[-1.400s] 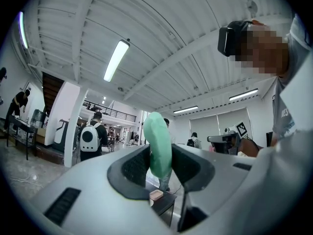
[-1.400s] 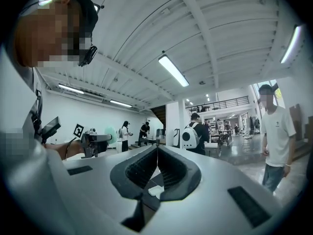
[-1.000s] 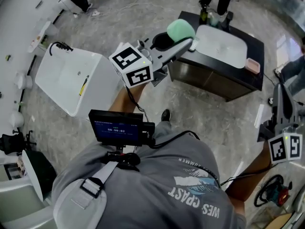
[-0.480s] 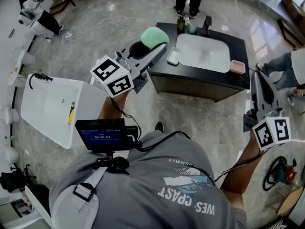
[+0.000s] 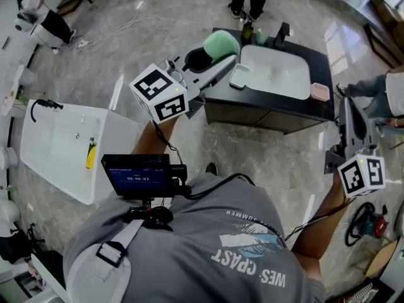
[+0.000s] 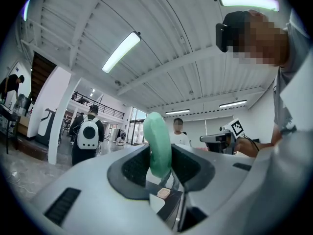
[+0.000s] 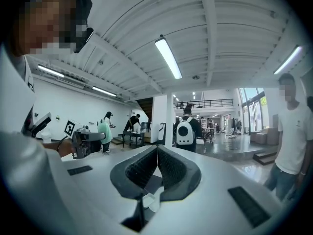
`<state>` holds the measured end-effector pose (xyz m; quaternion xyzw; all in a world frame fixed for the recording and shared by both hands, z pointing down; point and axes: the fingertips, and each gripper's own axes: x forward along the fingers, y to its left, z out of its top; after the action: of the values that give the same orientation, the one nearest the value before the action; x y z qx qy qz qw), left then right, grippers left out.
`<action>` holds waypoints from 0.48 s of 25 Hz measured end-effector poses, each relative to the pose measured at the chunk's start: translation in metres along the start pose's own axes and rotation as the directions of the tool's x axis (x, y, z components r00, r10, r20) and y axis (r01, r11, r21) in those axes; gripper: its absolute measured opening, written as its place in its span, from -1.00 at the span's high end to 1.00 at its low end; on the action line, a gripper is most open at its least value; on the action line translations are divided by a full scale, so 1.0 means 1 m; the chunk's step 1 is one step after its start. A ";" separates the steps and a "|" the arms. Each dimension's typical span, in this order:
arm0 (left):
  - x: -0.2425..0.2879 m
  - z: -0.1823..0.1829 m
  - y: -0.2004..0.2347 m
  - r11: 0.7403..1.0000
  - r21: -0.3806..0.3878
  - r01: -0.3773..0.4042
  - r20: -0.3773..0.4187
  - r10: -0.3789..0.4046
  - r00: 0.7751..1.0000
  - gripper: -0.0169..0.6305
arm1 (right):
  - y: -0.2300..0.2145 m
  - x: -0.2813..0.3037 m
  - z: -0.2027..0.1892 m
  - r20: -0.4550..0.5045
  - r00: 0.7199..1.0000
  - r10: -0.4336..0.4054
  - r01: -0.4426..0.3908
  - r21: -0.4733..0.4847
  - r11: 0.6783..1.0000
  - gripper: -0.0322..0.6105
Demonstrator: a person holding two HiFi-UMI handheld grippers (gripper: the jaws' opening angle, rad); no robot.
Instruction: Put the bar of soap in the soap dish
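Bright ceiling strip lights [image 7: 168,58], glossy floor [image 5: 170,17] glare, fisheye-curved edges

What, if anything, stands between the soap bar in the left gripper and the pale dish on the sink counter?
Nothing visible does: the green soap bar, clamped in the left gripper, hangs in open air beside the uncovered pale dish.

The pale green oval bar of soap [image 5: 222,43] is sitting between the jaws of the left tongs [image 5: 218,57], over the left end of the black rectangular surface [image 5: 323,59]. Just right of these tongs, a pale rectangular tray [image 5: 239,76] is lying beside the white sink basin [image 5: 276,71]. A pink rectangular dish [image 5: 320,92] is lying beyond the basin, ahead of the right tongs [image 5: 351,115].
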<state>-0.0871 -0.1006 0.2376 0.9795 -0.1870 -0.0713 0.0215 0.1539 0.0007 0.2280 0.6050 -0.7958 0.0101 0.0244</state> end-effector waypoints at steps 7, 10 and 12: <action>0.001 -0.004 0.002 1.000 -0.008 0.003 0.006 -0.003 1.000 0.53 | 0.003 0.003 -0.002 -0.018 1.000 0.000 0.000 -0.008 1.000 0.88; 0.001 -0.005 0.006 1.000 -0.015 -0.014 0.002 0.014 1.000 0.53 | 0.002 0.012 -0.001 -0.023 1.000 0.016 -0.016 -0.005 1.000 0.88; 0.002 -0.006 0.010 1.000 -0.014 -0.028 -0.005 0.028 1.000 0.53 | 0.001 0.019 -0.001 -0.024 0.999 0.032 -0.032 -0.004 0.999 0.88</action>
<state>-0.0883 -0.1102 0.2441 0.9768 -0.2002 -0.0701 0.0298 0.1478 -0.0173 0.2300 0.5918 -0.8052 0.0161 0.0352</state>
